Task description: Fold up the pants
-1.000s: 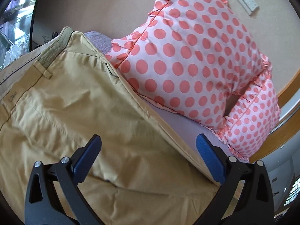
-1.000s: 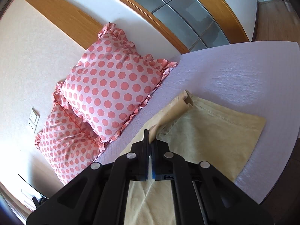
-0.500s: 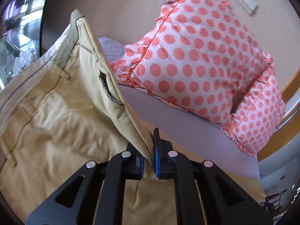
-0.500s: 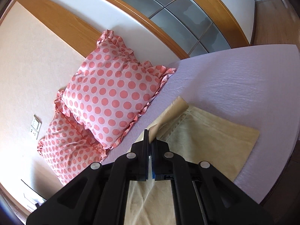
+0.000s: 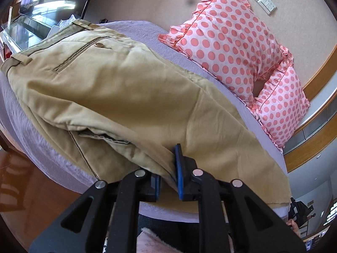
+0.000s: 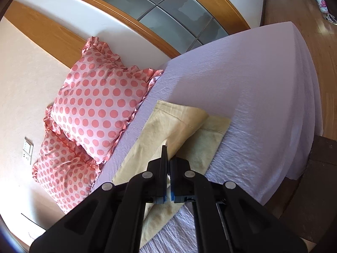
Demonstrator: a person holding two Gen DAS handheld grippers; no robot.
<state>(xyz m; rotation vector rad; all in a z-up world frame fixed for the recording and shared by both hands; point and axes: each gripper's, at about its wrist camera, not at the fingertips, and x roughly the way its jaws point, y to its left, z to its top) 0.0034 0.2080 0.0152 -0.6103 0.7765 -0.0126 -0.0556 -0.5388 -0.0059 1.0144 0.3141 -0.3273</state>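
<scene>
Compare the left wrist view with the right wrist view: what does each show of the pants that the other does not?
Only the left wrist view shows the waistband end, with a back pocket and its button; the left gripper has its jaws closed on the fabric edge. Only the right wrist view shows the leg hems, one leg lifted over the other by the right gripper, and the far bed edge. Both show the tan pants on the lilac sheet, the dotted pillows and the wall switches.

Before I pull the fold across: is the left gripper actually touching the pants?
Touching. The left wrist view shows the left gripper with its jaws closed on a bunched edge of the pants.
</scene>
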